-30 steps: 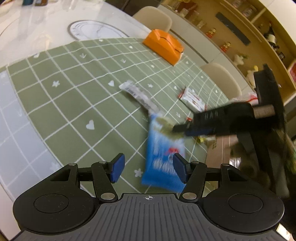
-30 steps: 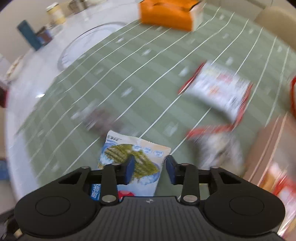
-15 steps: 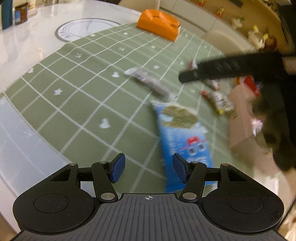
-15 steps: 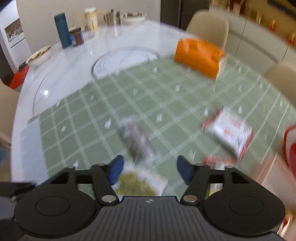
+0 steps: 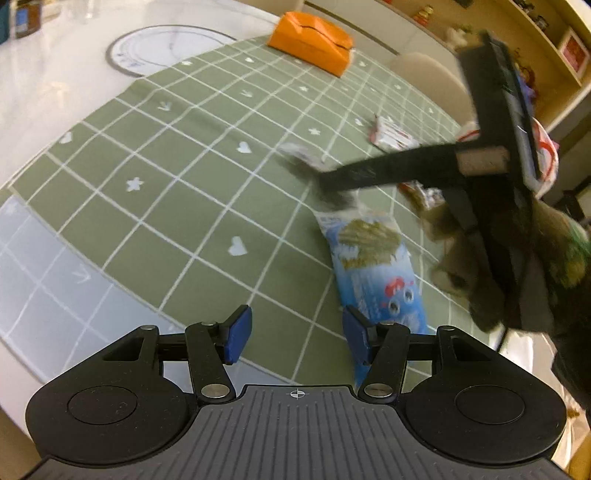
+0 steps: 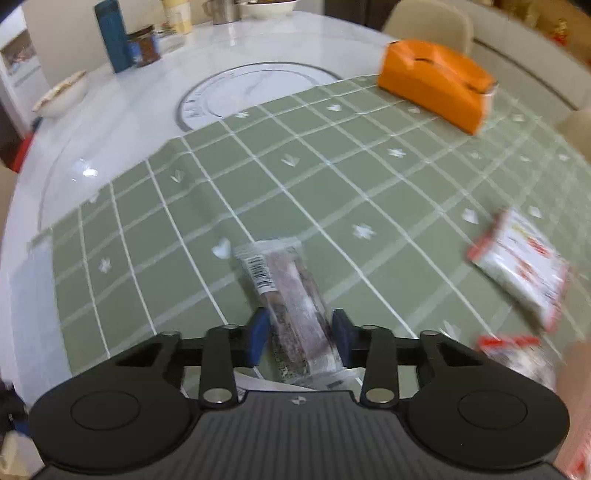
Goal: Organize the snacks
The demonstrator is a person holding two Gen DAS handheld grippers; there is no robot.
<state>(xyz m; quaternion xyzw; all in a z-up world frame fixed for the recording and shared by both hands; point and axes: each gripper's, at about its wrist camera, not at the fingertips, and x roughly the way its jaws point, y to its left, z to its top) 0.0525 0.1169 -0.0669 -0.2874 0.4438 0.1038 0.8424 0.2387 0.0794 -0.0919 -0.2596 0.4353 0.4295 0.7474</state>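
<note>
A long clear snack packet (image 6: pixel 291 295) with dark contents lies on the green checked cloth (image 6: pixel 332 177). My right gripper (image 6: pixel 299 332) points down over its near end. The jaws are closing, and both pads sit against the packet's long edges. A blue seaweed snack bag (image 5: pixel 373 266) lies flat on the cloth just ahead of my left gripper (image 5: pixel 297 338). That gripper's jaws are narrowing slightly with nothing between them, and the bag's near end lies behind its right finger. The left wrist view shows the right tool's black body reaching down beyond the bag.
A red-and-white packet (image 6: pixel 521 266) and a smaller red-edged one (image 6: pixel 513 350) lie at the right. An orange tissue box (image 6: pixel 436 92) stands at the cloth's far edge. Beyond it are a round turntable ring (image 6: pixel 255 92), a blue bottle (image 6: pixel 112 35), a jar (image 6: pixel 144 44) and a bowl (image 6: pixel 61 98).
My right gripper let go of the blue bag, opened wide, moved on to the clear packet and narrowed around it. The blue bag now lies flat on the cloth.
</note>
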